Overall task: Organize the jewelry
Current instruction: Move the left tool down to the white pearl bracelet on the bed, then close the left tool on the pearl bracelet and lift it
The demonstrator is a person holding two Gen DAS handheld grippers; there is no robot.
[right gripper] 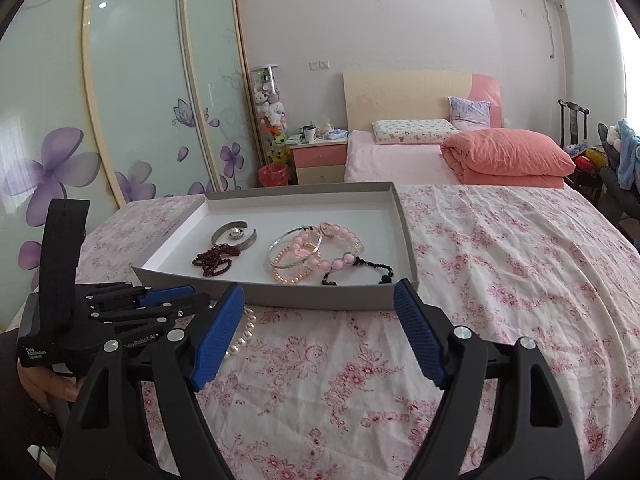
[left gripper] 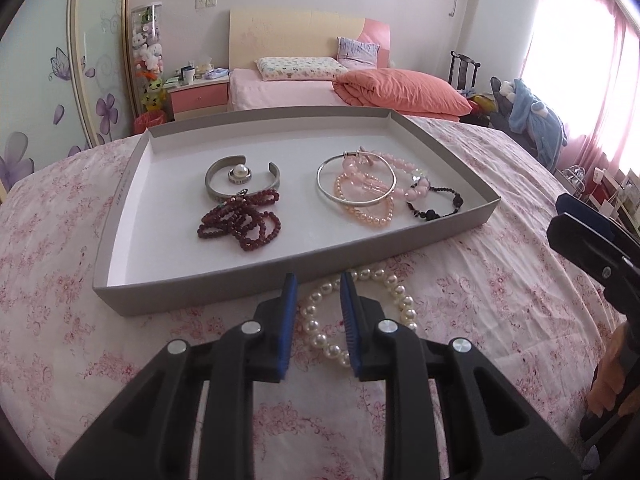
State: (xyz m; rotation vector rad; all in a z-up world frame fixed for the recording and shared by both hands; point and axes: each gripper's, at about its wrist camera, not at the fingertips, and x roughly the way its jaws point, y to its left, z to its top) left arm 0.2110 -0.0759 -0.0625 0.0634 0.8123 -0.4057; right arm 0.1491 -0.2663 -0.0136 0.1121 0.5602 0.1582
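Most of the task looks done: the shallow grey cardboard tray (left gripper: 120, 200) on the floral pink bedsheet (left gripper: 480, 300) already holds bangles and bead bracelets. Only the white pearl bracelet (left gripper: 400, 292) remains outside, just before its near wall. The left gripper (left gripper: 319, 280) straddles its strand, jaws narrowly parted, gripping nothing; the right gripper (right gripper: 320, 292) hovers wide open, empty

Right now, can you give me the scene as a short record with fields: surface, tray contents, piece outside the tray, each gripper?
surface: floral bedsheet
tray: silver cuff around a pearl ring, dark red beads, silver bangle, pink bracelets, black beads
outside tray: pearl bracelet, on the sheet before the tray's near wall
left gripper: narrowly open, fingers astride the pearl bracelet, no grip seen
right gripper: open wide, empty
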